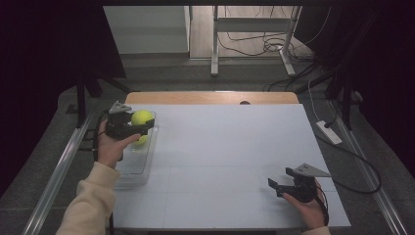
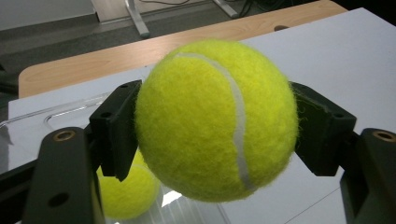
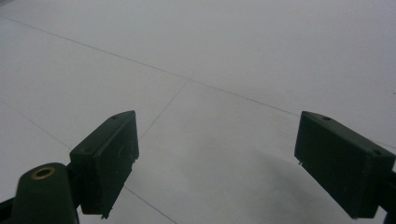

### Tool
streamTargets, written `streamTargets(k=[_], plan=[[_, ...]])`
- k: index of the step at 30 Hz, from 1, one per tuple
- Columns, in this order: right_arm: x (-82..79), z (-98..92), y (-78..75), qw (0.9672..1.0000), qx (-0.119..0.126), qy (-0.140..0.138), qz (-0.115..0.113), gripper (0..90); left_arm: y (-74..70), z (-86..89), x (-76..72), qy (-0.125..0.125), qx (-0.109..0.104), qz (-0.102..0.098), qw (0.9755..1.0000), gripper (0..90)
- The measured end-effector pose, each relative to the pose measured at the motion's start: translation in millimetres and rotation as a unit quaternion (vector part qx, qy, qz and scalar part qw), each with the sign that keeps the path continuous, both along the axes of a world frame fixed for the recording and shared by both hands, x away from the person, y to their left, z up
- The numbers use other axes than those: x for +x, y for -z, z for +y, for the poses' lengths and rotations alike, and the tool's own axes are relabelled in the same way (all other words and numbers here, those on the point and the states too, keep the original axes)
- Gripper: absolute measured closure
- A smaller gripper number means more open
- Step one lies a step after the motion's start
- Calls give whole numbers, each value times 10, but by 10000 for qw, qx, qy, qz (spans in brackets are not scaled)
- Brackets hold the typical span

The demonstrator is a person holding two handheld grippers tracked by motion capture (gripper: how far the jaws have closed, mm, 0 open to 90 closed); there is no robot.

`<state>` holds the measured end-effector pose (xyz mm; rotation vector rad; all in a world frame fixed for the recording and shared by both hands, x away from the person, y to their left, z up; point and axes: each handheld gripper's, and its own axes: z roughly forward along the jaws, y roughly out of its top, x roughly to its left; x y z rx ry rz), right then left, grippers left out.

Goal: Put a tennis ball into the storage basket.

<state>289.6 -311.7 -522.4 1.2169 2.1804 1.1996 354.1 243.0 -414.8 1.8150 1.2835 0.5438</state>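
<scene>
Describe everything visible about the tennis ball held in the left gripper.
The tennis ball is bright yellow-green, with fuzzy felt and one curved white seam running down its front. It looks whole and round, not squashed. The left gripper clamps it between its two black jaws, one pad pressed on each side, so it hangs clear above the clear plastic tray at the table's left. A second ball lies in the tray below it, apart from it. Nothing but the jaw pads touches the held ball.
</scene>
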Motion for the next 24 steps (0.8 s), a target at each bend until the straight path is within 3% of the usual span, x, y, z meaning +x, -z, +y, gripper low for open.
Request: streamTargets(k=[24], plan=[[-3, 10, 2, 10000, -16, -3, 3, 136, 110, 309, -113, -282, 121, 146, 9994, 264]])
